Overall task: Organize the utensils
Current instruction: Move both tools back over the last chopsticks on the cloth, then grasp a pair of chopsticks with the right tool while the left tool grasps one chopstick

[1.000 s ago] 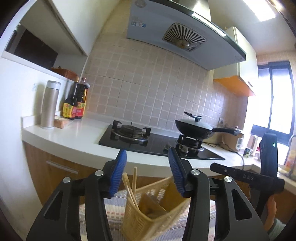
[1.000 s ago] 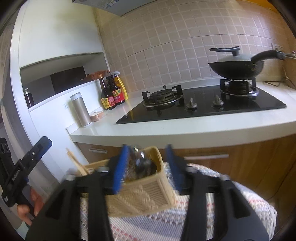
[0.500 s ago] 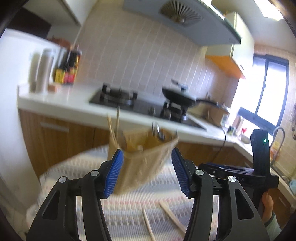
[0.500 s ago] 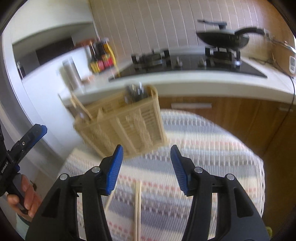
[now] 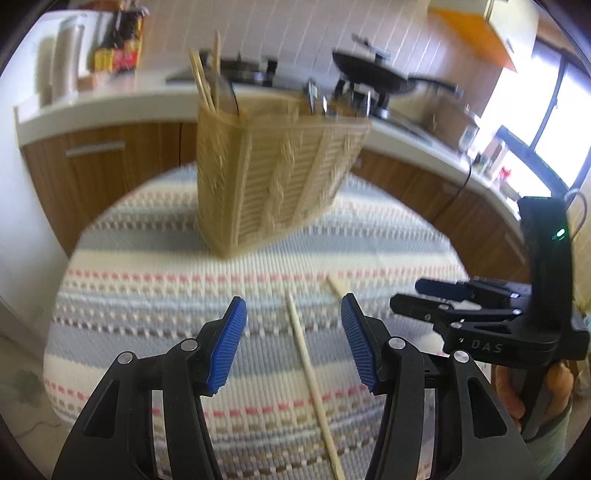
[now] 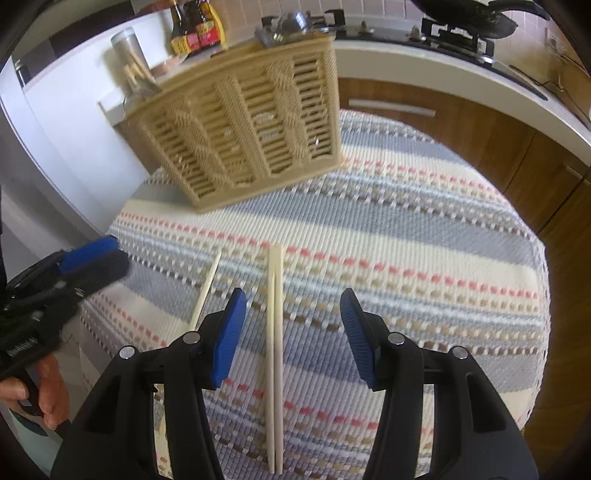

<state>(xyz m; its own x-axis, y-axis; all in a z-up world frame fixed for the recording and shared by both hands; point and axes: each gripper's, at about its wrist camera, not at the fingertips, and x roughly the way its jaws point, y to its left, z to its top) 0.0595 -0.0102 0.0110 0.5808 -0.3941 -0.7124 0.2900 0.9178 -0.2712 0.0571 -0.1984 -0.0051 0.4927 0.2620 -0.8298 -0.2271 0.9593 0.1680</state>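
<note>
A tan woven utensil basket (image 5: 273,173) stands at the far side of a round table with a striped cloth (image 5: 147,295); it also shows in the right wrist view (image 6: 243,125). It holds chopsticks (image 5: 205,74) and metal utensils (image 5: 317,99). My left gripper (image 5: 293,343) is open above a single loose chopstick (image 5: 310,373). My right gripper (image 6: 291,336) is open above a pair of chopsticks (image 6: 275,354) lying side by side. Another chopstick (image 6: 205,291) lies to their left. The right gripper shows in the left wrist view (image 5: 436,295).
A white kitchen counter (image 5: 110,99) with wooden cabinets runs behind the table. On it are a black stove with a wok (image 5: 373,74), sauce bottles (image 6: 195,33) and a steel flask (image 5: 66,66). The striped cloth (image 6: 424,229) covers the whole tabletop.
Both grippers have tilted down from the kitchen wall toward the table. The basket has moved up in view and the loose chopsticks now lie between the jaws.
</note>
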